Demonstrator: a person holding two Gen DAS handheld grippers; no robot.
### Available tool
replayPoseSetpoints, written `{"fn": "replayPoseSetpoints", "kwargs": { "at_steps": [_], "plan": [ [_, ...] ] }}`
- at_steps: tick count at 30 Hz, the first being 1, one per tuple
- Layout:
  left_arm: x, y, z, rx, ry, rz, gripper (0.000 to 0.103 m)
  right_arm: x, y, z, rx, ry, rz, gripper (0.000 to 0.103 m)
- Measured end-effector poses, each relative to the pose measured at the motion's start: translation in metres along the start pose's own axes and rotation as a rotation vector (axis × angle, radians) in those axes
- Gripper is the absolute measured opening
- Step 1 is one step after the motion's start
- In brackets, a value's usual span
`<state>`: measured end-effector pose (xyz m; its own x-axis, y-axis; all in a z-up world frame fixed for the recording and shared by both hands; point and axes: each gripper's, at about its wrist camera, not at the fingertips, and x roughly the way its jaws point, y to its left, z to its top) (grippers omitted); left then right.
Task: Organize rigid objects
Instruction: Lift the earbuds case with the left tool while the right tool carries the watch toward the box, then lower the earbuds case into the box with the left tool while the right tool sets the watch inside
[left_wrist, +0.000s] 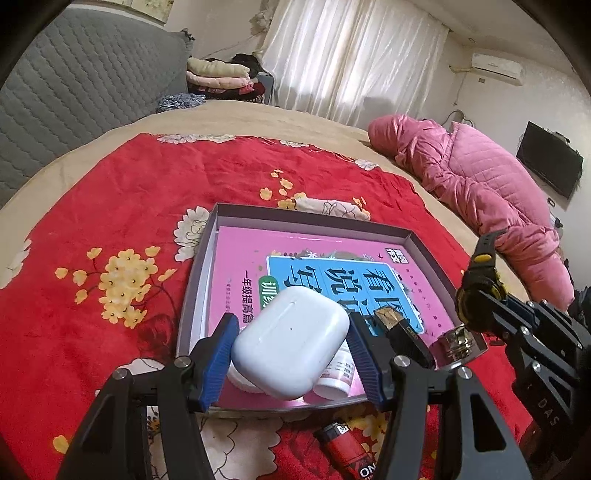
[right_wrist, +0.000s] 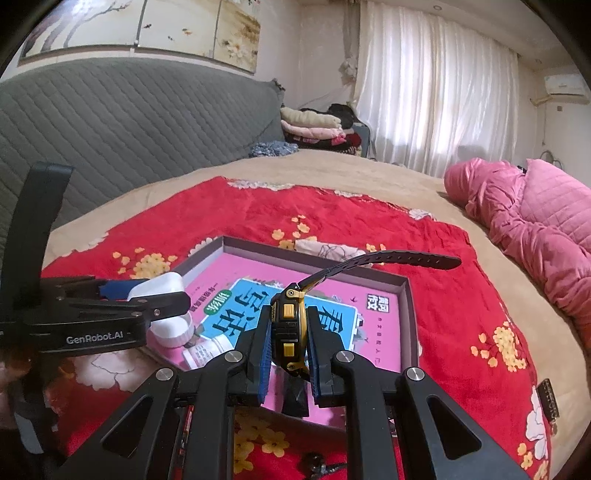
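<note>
Left tongs (left_wrist: 291, 354) grip white earbud case (left_wrist: 291, 343); right tongs (right_wrist: 288, 350) clamp black-yellow watch (right_wrist: 290, 325). "GenRobot.AI" on left tongs' side; Chinese-titled pink book (left_wrist: 295, 258) beneath both.

A home bedroom: bed (right_wrist: 332, 166) with quilted headboard (right_wrist: 129, 122), curtains (right_wrist: 436, 92), folded clothes (right_wrist: 314, 125).

- The tray (left_wrist: 417, 236) lies on the blanket (left_wrist: 110, 206), which is spread over the bed (left_wrist: 258, 114)
- A book (left_wrist: 295, 258) lies flat in the tray, filling most of its floor
- The earbud case (left_wrist: 291, 343) is held in the left gripper (left_wrist: 291, 354) above the tray's near end, over a jar lid (right_wrist: 171, 330) and a small bottle (right_wrist: 207, 352) lying on the book
- The watch (right_wrist: 290, 328) is clamped in the right gripper (right_wrist: 288, 354), to the right of the case, over the tray
- A lighter (left_wrist: 345, 448) lies on the blanket in front of the tray
- A padded jacket (left_wrist: 480, 184) lies on the bed to the far right
- Folded clothes (left_wrist: 221, 79) are stacked behind the bed
</note>
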<state>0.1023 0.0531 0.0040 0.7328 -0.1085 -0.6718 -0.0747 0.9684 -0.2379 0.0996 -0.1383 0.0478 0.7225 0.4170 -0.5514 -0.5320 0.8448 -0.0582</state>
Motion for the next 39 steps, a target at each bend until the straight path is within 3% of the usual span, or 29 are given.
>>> {"fn": "replayPoseSetpoints", "kwargs": {
  "at_steps": [17, 39],
  "plan": [
    [0.011, -0.003, -0.012, 0.057, 0.03, 0.013, 0.06, 0.024, 0.017, -0.01, -0.088, 0.051, 0.017, 0.017],
    [0.018, -0.004, -0.017, 0.077, 0.056, 0.023, 0.06, 0.042, 0.022, -0.016, -0.08, 0.09, 0.046, 0.017]
  ]
}}
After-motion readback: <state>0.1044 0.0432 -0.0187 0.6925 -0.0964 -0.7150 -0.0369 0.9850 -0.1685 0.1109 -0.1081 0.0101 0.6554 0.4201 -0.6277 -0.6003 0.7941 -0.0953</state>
